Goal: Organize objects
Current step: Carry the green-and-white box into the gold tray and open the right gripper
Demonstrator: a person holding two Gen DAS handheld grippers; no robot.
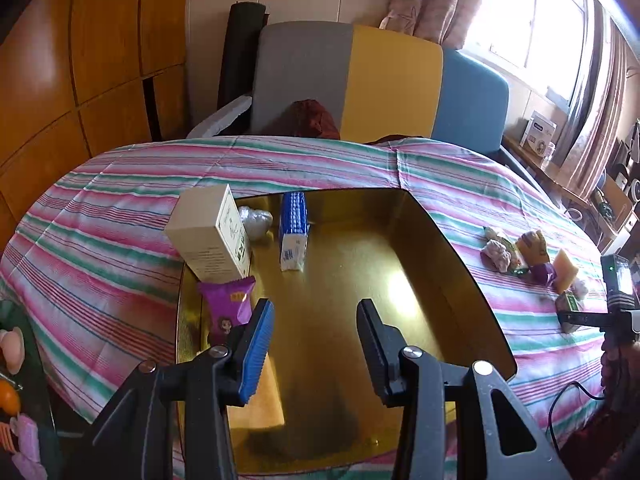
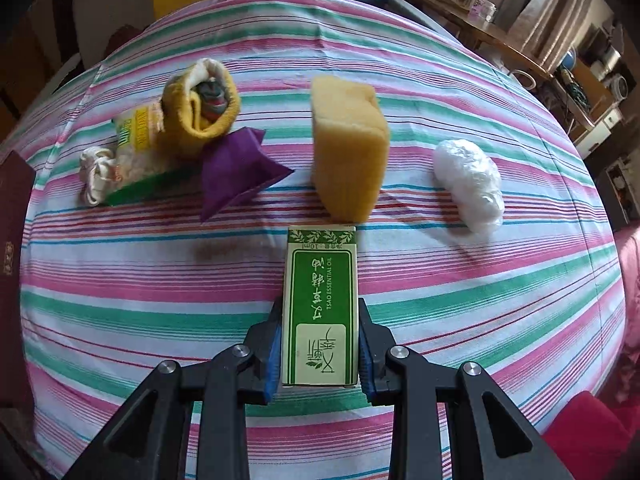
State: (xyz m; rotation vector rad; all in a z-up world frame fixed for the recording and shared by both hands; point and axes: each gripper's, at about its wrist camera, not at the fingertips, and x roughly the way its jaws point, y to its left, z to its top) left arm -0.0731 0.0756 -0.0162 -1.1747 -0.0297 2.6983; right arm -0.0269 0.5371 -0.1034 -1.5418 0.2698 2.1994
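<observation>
My left gripper [image 1: 314, 328] is open and empty above a gold box [image 1: 440, 248] on the striped cloth. The box holds a beige carton [image 1: 212, 232], a purple snack packet [image 1: 228, 304], a blue tissue pack [image 1: 294, 232] and a clear plastic wad [image 1: 256, 220]. My right gripper [image 2: 320, 336] is shut on a green essential oil box [image 2: 320, 308], just above the cloth. Beyond it lie a yellow sponge [image 2: 348, 148], a purple pouch [image 2: 236, 168], a yellow rolled cloth [image 2: 204, 112], a snack bag [image 2: 136, 152] and a white plastic bundle [image 2: 472, 180].
The table wears a pink and green striped cloth [image 2: 120, 300]. A grey, yellow and blue sofa back [image 1: 380, 80] stands behind it. A wooden shelf with a white carton [image 1: 538, 134] is at the right. A dark red box lid [image 2: 12, 240] lies at the left edge.
</observation>
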